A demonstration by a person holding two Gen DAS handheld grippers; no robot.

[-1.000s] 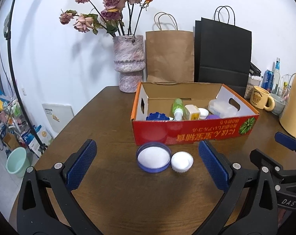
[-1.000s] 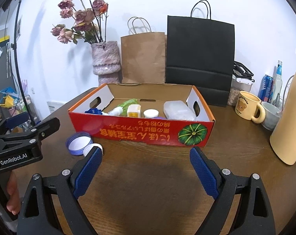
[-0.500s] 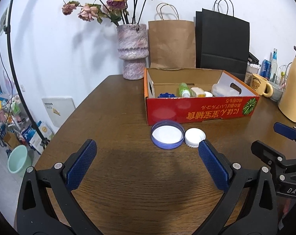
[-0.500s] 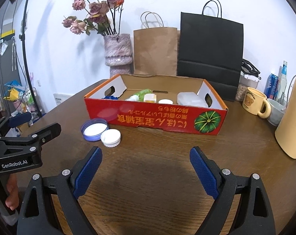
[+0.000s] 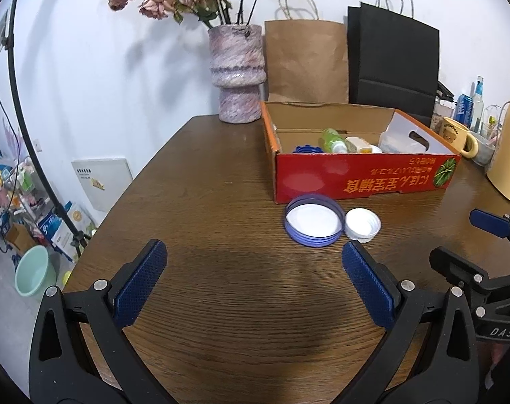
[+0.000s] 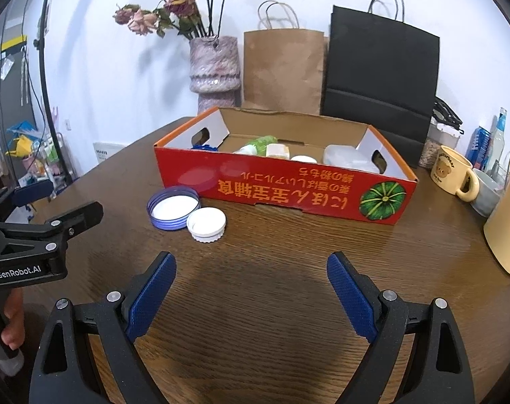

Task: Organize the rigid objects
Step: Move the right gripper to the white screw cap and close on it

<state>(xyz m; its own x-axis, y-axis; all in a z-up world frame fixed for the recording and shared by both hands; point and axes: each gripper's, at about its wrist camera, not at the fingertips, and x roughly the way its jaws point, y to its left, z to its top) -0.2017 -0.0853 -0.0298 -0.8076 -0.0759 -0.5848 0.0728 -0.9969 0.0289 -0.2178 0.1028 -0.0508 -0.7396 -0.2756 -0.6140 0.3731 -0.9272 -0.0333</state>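
Observation:
A red cardboard box [image 5: 362, 178] [image 6: 288, 192] stands on the wooden table and holds a green bottle [image 5: 332, 139], a clear plastic container [image 6: 349, 160] and other small items. In front of its left end lie a blue-rimmed lid [image 5: 314, 219] [image 6: 173, 207] and a smaller white cap [image 5: 362, 225] [image 6: 206, 224], side by side. My left gripper [image 5: 251, 277] hovers open over bare table, short of the lids. My right gripper [image 6: 251, 284] is also open with nothing between its fingers, and the lids lie ahead to its left.
At the back stand a vase of dried roses [image 5: 236, 74], a brown paper bag [image 5: 305, 57] and a black bag [image 6: 379, 77]. A yellow mug [image 6: 452, 176], bottles and a cream jug [image 5: 509, 155] crowd the right. The table's left edge drops to floor clutter.
Both grippers have pulled back from the box and sunk a little. The box and lids now look farther off. Both stay open.

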